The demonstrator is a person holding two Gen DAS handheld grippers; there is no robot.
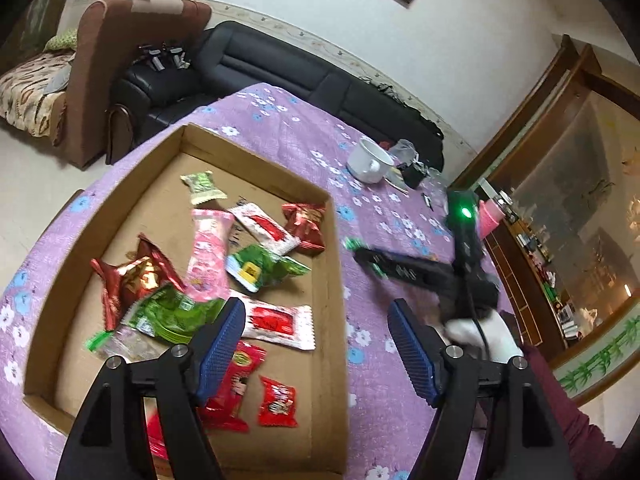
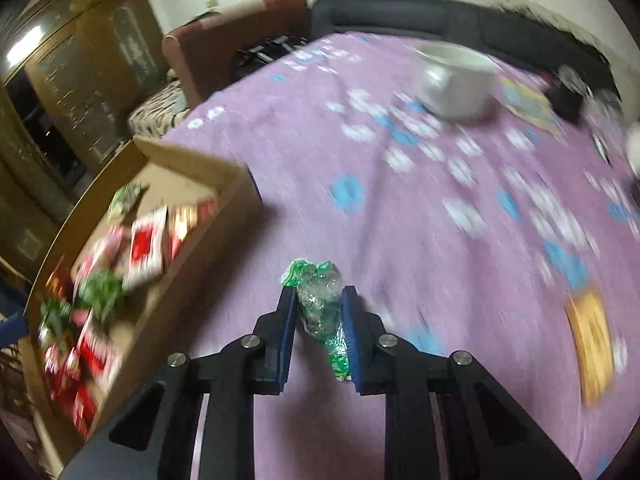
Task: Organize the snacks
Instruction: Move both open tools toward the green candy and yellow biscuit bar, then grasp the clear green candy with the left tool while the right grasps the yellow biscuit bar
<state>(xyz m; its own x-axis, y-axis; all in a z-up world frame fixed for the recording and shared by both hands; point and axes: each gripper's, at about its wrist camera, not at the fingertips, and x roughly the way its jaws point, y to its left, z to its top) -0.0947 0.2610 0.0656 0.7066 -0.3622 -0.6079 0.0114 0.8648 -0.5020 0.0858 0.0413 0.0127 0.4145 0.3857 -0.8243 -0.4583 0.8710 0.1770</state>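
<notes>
Left gripper (image 1: 318, 322) nearest the lens: blue pads spread wide, nothing between them, hanging over the right side of the cardboard tray (image 1: 334, 280). Tray sits on the purple floral tablecloth (image 1: 280, 128) and holds a loose pile of snack packets: red ones (image 1: 277, 400), a pink one (image 1: 208, 252), green ones (image 1: 260, 266), white-and-red ones (image 1: 276, 320).

Right gripper (image 2: 320, 300): fingers clamped on a small clear packet with green ends (image 2: 320, 308), squeezed between the pads, green crimp sticking out past the tips. It's held above bare cloth, outside the tray and just to the right of its wall. Left view shows the same gripper (image 1: 366, 254) blurred beside the tray's right wall, green packet (image 1: 354, 244) at its tip, white-gloved hand (image 1: 480, 332) on the handle.

White mug (image 1: 370, 162) and small clutter at the far end of the table, well apart from the tray. One orange packet (image 2: 590, 340) lies on the cloth at right, blurred.
</notes>
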